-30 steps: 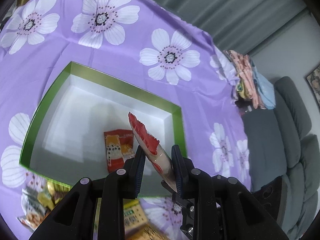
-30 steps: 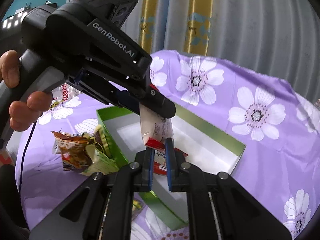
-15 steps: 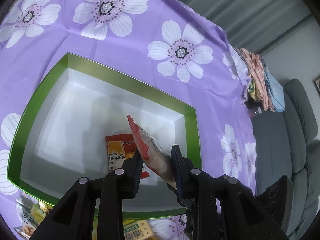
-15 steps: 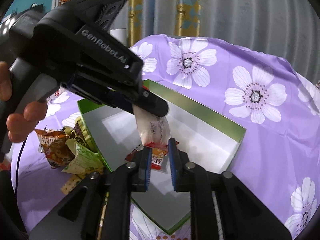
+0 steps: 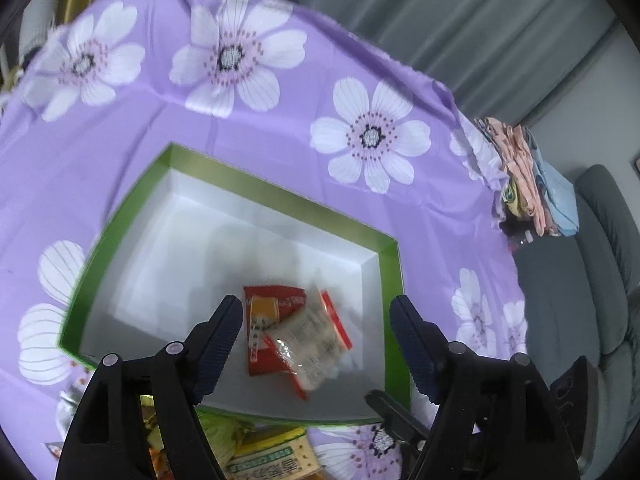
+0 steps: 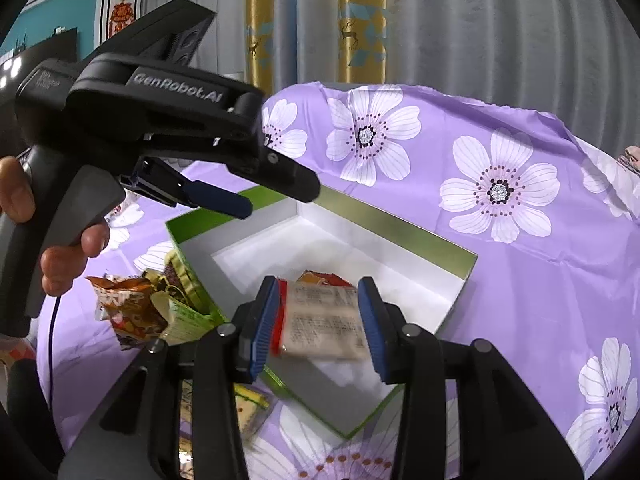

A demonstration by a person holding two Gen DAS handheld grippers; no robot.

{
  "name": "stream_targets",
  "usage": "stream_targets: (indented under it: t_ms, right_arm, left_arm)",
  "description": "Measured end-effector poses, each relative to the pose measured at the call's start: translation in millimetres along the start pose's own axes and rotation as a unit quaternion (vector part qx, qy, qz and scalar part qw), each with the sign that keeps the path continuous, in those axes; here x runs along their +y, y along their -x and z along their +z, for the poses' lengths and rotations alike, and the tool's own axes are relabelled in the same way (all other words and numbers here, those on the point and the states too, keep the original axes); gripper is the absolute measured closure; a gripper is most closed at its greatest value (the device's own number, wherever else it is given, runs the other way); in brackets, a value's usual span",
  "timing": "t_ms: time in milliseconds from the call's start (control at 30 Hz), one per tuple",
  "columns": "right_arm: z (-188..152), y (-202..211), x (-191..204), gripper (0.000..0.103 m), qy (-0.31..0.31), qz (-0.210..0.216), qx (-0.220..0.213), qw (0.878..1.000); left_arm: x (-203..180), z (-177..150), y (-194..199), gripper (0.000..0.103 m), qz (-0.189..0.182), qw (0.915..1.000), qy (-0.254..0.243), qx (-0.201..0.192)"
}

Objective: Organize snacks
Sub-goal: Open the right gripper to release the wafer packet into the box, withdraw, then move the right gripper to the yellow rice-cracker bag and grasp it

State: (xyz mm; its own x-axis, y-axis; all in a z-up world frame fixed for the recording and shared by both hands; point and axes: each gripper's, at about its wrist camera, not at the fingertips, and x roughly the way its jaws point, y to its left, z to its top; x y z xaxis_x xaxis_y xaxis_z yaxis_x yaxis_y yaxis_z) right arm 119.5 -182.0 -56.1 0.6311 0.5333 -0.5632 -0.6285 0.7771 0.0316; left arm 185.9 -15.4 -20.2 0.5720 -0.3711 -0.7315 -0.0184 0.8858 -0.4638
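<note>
Inside, crinkly clear-and-red snack packet (image 5: pixel 310 340) on red packet (image 5: pixel 272 300), rectangular green-rimmed white box (image 5: pixel 280 200), left tool (image 5: pixel 316 344) and right tool (image 6: pixel 318 326) spread

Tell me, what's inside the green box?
Inside the green box lie two snack packets: a clear packet with red edges partly on top of a red packet. The red packet's covered part is hidden. The rest is white floor.
</note>
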Motion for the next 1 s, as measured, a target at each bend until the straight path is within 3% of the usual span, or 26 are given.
stream_targets:
  t_ms: [167, 300, 400, 767, 1000]
  right_arm:
    - [-4, 18, 6, 0.047, -0.027, 0.014, -0.012, 0.999]
    - [-11, 33, 17, 0.043, -0.040, 0.029, -0.009, 0.999]
    - [-17, 46, 27, 0.038, -0.045, 0.035, -0.009, 0.998]
    - [-33, 83, 52, 0.037, -0.052, 0.057, -0.006, 0.997]
    - [-45, 93, 60, 0.037, -0.062, 0.064, 0.003, 0.996]
  left_arm:
    - [-6, -12, 24, 0.024, 0.027, 0.9989, -0.023, -0.032]
    - [-12, -26, 43, 0.015, 0.057, 0.9960, -0.046, -0.052]
    - [-17, -38, 55, 0.014, 0.063, 0.9942, -0.060, -0.063]
    - [-26, -96, 96, 0.014, 0.092, 0.9891, -0.071, -0.091]
    - [-25, -128, 103, 0.013, 0.117, 0.9861, -0.080, -0.086]
